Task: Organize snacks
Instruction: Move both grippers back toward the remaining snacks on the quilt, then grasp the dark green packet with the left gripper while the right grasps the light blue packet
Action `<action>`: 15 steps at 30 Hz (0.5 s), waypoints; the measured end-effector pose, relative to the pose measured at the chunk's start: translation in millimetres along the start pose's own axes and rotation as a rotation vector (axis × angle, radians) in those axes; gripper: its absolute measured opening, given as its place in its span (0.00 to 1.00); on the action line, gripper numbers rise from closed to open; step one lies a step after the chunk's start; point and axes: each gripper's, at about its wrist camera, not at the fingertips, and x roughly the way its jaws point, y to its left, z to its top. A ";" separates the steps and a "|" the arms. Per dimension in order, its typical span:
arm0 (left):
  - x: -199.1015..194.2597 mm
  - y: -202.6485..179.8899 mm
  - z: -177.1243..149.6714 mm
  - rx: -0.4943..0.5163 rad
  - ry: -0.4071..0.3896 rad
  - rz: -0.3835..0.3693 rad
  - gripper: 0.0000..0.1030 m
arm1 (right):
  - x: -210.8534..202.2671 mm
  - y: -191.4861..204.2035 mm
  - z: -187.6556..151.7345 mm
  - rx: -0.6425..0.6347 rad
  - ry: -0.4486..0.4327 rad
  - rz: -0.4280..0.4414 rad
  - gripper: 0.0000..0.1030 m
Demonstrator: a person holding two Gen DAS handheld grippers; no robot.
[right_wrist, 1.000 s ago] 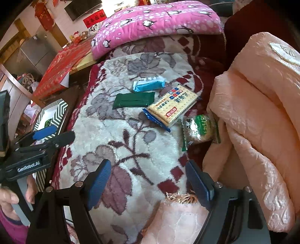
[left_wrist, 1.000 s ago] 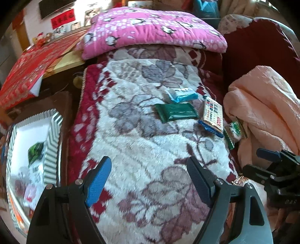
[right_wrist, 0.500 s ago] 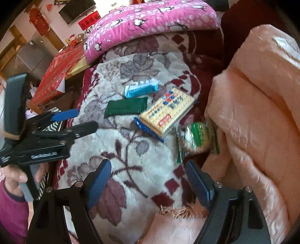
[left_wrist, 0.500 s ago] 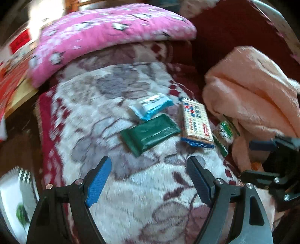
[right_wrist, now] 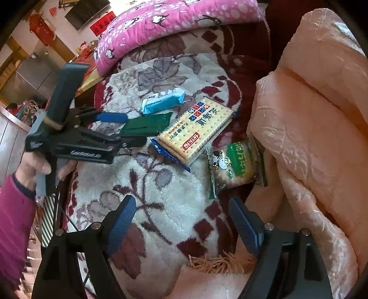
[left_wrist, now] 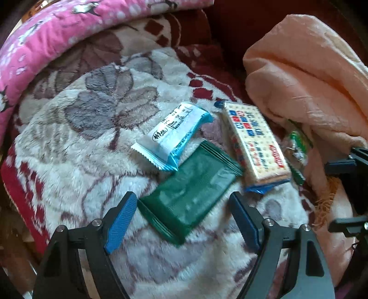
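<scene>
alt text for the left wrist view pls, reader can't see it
The open left gripper hovers just above a dark green snack packet lying on a floral plush blanket. Beyond it lie a white-and-blue packet and a cracker pack, with a peach blanket bunched at right.

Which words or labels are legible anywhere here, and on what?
None reads reliably enough to quote.
Cracker pack: large Chinese characters, red logo, undecipherable.
Blue-white packet: small black print, blurred.
Green-white packet: upside-down lettering, unreadable.
Left claw: lettering on its body, blurred.
Red wall banner: too small.
Dark green packet: no text.
</scene>
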 end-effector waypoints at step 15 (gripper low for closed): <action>17.2 -20.0 24.3 0.051 -0.017 0.015 0.68 | 6.5 -2.9 1.6 0.009 0.015 0.004 0.84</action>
